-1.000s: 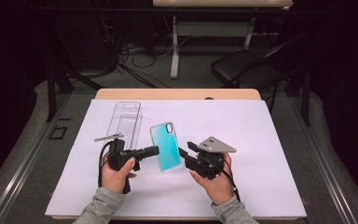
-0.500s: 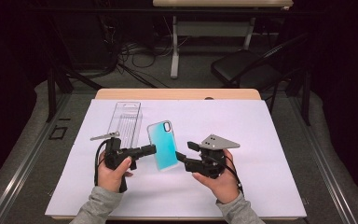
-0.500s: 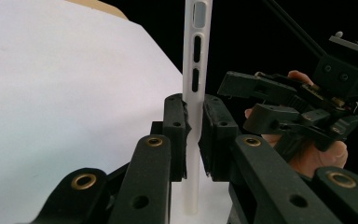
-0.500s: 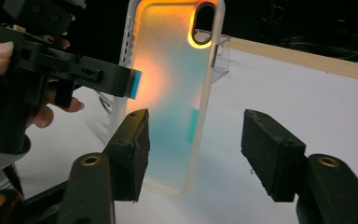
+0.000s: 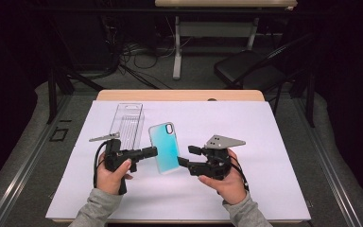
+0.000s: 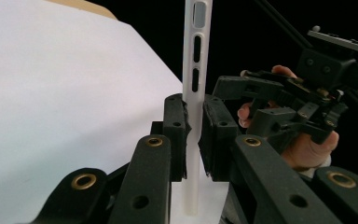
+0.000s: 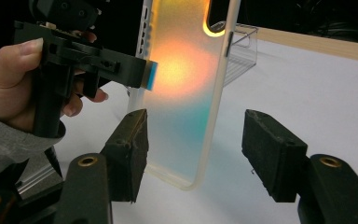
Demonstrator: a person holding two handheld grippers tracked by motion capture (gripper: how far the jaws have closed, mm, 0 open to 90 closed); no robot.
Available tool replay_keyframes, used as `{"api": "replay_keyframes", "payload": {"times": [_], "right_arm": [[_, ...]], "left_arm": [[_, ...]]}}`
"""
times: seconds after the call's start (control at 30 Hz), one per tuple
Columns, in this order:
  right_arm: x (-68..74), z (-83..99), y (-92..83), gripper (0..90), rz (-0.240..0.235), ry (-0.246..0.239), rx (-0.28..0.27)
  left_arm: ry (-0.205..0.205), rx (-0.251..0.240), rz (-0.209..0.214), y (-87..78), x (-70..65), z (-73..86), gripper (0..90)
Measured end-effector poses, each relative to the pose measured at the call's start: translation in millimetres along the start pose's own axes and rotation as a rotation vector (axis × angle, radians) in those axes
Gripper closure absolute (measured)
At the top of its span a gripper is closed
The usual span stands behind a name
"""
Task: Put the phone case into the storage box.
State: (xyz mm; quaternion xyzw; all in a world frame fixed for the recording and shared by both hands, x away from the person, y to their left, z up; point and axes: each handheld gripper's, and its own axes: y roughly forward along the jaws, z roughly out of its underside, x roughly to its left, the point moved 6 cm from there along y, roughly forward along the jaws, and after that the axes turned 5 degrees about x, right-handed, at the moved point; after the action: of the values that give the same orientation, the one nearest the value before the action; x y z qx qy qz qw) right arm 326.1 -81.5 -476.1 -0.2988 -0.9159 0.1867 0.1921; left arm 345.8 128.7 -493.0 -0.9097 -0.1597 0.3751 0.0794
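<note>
- High view: I count one phone case, one clear plastic package and two grippers. The left gripper pinches the left long edge of the case and holds it above the white sheet that covers the table. The right gripper sits just beside the lower right edge of the case. The package lies flat behind the left gripper, near the far left part of the sheet. The right half of the sheet is bare, so there is free room on that side.
- Left gripper view: I see the case edge-on and upright, with three side cutouts. My two pads press on it from both sides, about the middle of its length. The other gripper and one hand are close behind on the right.
- Right gripper view: the jaws of my right gripper have just been opening and now stand spread. The bottom corner of the case hangs between them. The left pad looks very close to the case, but I cannot tell if it touches; the right pad is clearly apart.
</note>
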Motion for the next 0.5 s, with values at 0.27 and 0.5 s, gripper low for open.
{"api": "replay_keyframes", "payload": {"times": [0.27,0.5], "right_arm": [[-3.3,-0.8,-3.7,43.8,-0.050,0.046,0.009],[-3.5,1.3,-3.0,47.0,-0.075,0.056,0.033]], "left_arm": [[0.026,0.017,0.029,1.5,-4.5,0.5,82.1],[0.038,0.024,0.039,2.3,-7.7,0.8,82.1]]}}
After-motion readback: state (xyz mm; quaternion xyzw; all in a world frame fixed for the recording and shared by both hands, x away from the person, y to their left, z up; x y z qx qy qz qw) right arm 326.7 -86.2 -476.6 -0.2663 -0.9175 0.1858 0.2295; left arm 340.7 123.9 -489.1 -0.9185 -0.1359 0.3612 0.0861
